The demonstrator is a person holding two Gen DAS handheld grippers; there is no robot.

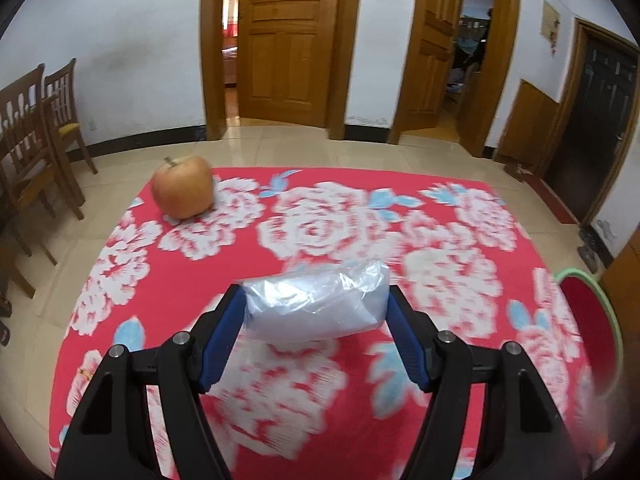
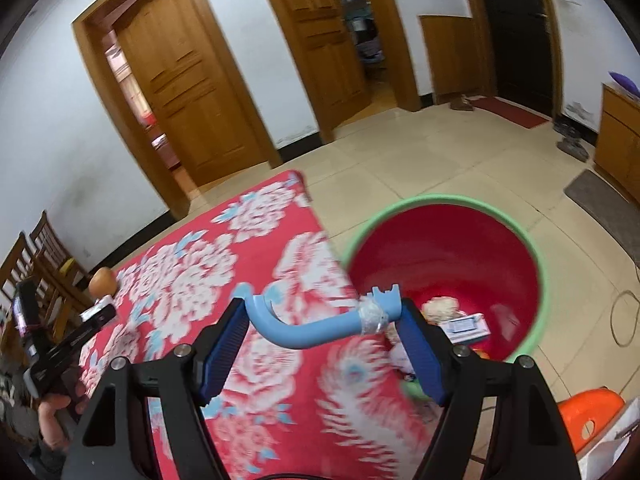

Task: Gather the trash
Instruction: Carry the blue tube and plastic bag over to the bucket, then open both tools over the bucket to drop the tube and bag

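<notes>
Both claws carry trash above the red floral tablecloth [image 1: 304, 184]

The left gripper [image 1: 316, 312] holds a crumpled clear plastic bag [image 1: 320, 304] pinched between its blue pads, jaws fairly wide; beyond it to the left a round orange-red apple [image 1: 183, 192] sits near the cloth's far edge. The right gripper [image 2: 320, 320] clamps a curved light-blue plastic handle piece wrapped with tape [image 2: 316, 328] end to end, at the table's edge; just past its right finger stands a red bucket with a green rim [image 2: 536, 256] holding scraps, on beige floor tiles [image 2: 420, 160], wooden doors [image 1: 288, 40] behind
</notes>
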